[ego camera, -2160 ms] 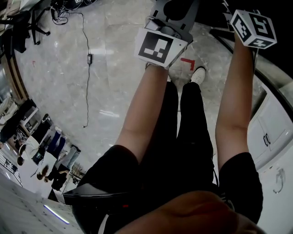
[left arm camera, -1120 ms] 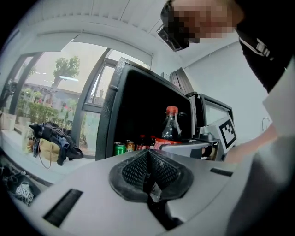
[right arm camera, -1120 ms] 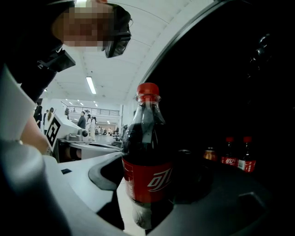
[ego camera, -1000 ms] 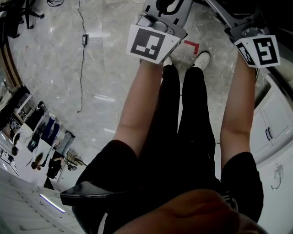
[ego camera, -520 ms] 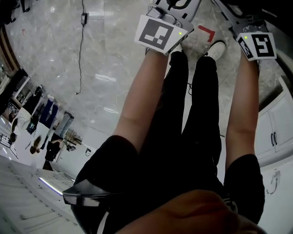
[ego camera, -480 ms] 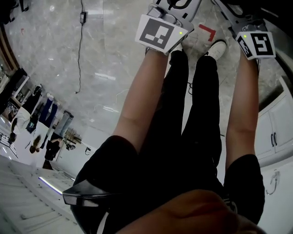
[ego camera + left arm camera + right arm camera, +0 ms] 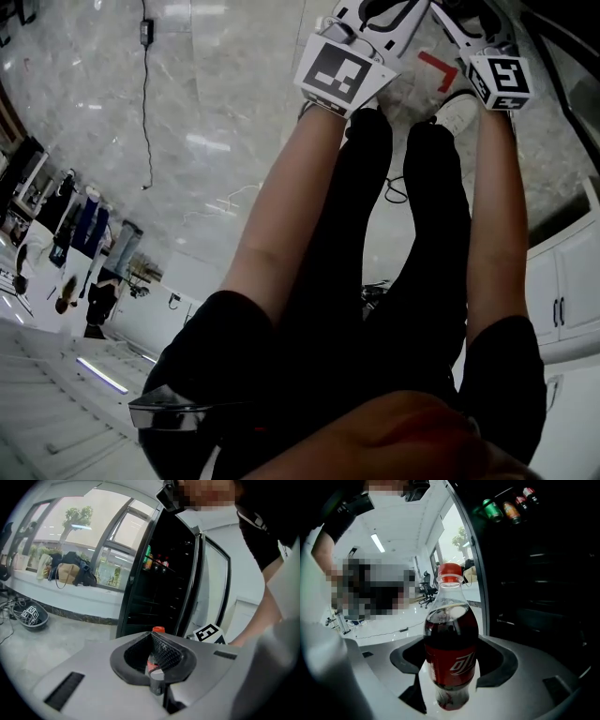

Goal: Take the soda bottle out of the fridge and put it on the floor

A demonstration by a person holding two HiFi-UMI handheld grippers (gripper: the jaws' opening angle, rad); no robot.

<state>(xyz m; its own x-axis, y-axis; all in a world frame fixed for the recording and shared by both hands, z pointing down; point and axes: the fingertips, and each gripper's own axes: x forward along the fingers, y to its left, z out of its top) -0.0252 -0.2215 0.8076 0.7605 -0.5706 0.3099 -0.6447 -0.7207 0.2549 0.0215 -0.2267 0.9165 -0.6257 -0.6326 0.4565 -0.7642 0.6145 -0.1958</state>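
Floor [image 7: 225, 94] left of legs [image 7: 412, 244] open; cable [image 7: 144, 112] lies across it; cabinet [image 7: 567, 291] crowds right.

My right gripper [image 7: 451, 667] is pale grey with black pads [image 7: 499, 663]; my left gripper [image 7: 157, 654] is likewise, its pads black mesh. The soda bottle [image 7: 450, 634] shows dark brown cola, a red cap, and a red label with white script. Marker cubes [image 7: 339, 75] are white with black squares. The fridge [image 7: 159, 592] is black and the floor [image 7: 216, 112] grey-white marble.

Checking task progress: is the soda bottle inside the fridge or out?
Out. The soda bottle stands upright, clamped in the right gripper, outside the open fridge.
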